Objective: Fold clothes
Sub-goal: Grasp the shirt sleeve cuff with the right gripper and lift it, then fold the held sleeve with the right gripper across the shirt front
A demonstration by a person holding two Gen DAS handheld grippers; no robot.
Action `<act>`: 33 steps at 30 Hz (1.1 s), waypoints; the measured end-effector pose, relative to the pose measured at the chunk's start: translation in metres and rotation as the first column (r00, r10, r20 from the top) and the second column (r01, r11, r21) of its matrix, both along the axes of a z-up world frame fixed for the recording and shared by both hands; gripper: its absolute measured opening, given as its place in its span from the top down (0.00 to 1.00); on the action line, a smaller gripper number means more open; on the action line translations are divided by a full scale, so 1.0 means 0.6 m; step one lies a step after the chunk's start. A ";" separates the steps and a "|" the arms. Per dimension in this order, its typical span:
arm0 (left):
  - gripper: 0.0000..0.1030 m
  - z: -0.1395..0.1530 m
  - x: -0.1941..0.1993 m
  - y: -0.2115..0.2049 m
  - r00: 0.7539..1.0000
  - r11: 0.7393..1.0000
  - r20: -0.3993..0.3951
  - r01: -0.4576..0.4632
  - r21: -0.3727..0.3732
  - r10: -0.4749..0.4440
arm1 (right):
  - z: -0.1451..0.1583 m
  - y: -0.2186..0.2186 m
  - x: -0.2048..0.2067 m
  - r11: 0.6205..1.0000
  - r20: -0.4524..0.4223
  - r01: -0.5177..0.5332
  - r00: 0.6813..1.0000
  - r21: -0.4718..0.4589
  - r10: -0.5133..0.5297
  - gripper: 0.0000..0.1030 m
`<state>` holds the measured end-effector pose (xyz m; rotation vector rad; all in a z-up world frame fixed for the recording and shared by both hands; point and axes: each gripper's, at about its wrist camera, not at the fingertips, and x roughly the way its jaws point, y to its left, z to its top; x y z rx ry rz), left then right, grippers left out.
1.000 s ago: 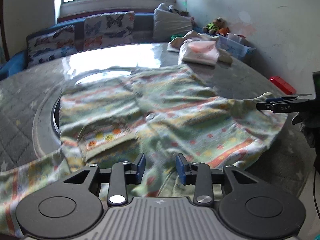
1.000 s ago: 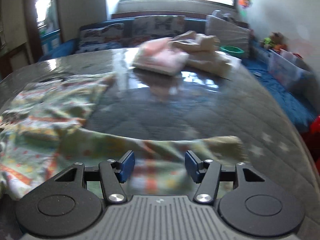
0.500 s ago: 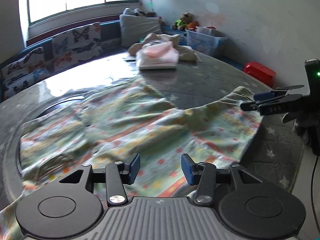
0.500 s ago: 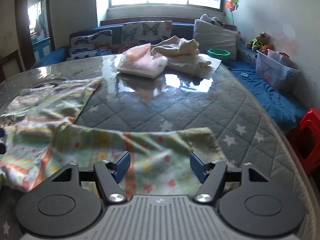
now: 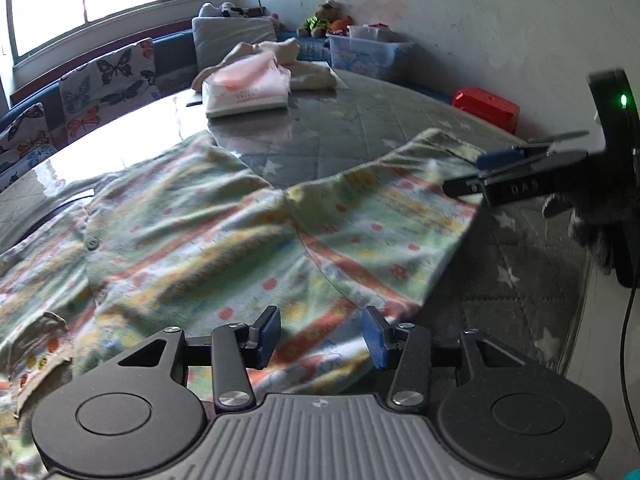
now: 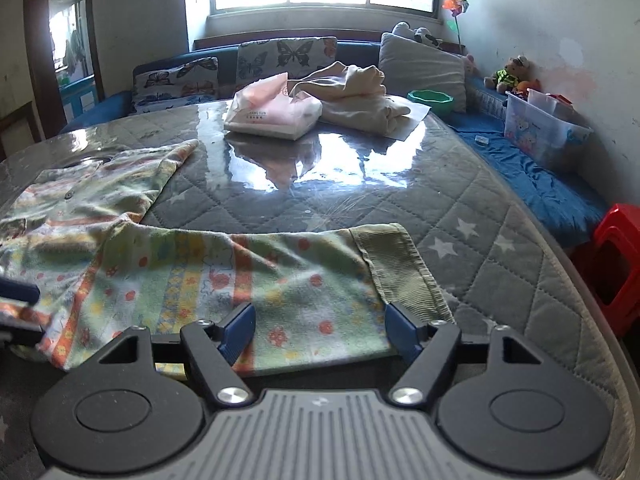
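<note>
Both tongs agape; garment sleeve's cuff end rightward

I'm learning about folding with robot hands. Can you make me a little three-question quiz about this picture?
1. True or false: the left gripper is pinching the shirt.
2. What lies between the right gripper's open fingers? A) the sleeve B) the pink pack C) the red stool
3. Fill in: the sleeve's cuff is plain ____.

Key:
1. False. Its fingers are apart, above the shirt's hem.
2. A. The sleeve lies flat on the table, not pinched.
3. Green.
</note>
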<state>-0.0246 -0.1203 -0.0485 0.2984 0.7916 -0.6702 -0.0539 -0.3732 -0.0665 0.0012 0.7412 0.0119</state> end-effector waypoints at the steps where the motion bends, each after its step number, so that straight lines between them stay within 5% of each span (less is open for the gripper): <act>1: 0.53 0.000 -0.003 -0.002 1.000 1.000 0.010 0.007 0.007 -0.007 | 0.002 -0.002 -0.001 1.000 0.007 0.008 1.000 0.004 -0.008 0.29; 16: 0.46 0.016 -0.002 -0.013 1.000 0.999 0.015 0.020 -0.030 -0.019 | -0.005 -0.054 -0.016 0.985 -0.006 0.164 0.986 0.045 -0.164 0.34; 21: 0.45 0.011 -0.005 -0.018 1.000 0.999 0.010 0.026 -0.026 -0.026 | -0.004 -0.054 -0.017 0.980 -0.003 0.192 0.981 0.051 -0.193 0.45; 23: 0.45 0.009 -0.006 -0.021 1.000 0.999 0.007 0.029 -0.025 -0.029 | -0.003 -0.054 -0.015 0.977 0.000 0.209 0.978 0.041 -0.209 0.56; 30: 0.45 0.011 -0.007 -0.019 1.000 0.999 0.006 0.028 -0.037 -0.028 | -0.005 -0.072 -0.009 0.957 0.006 0.273 0.961 0.097 -0.275 0.54; 33: 0.44 0.011 -0.005 -0.017 1.000 0.999 0.006 0.022 -0.037 -0.022 | -0.009 -0.059 -0.006 0.967 0.017 0.252 0.967 0.041 -0.253 0.53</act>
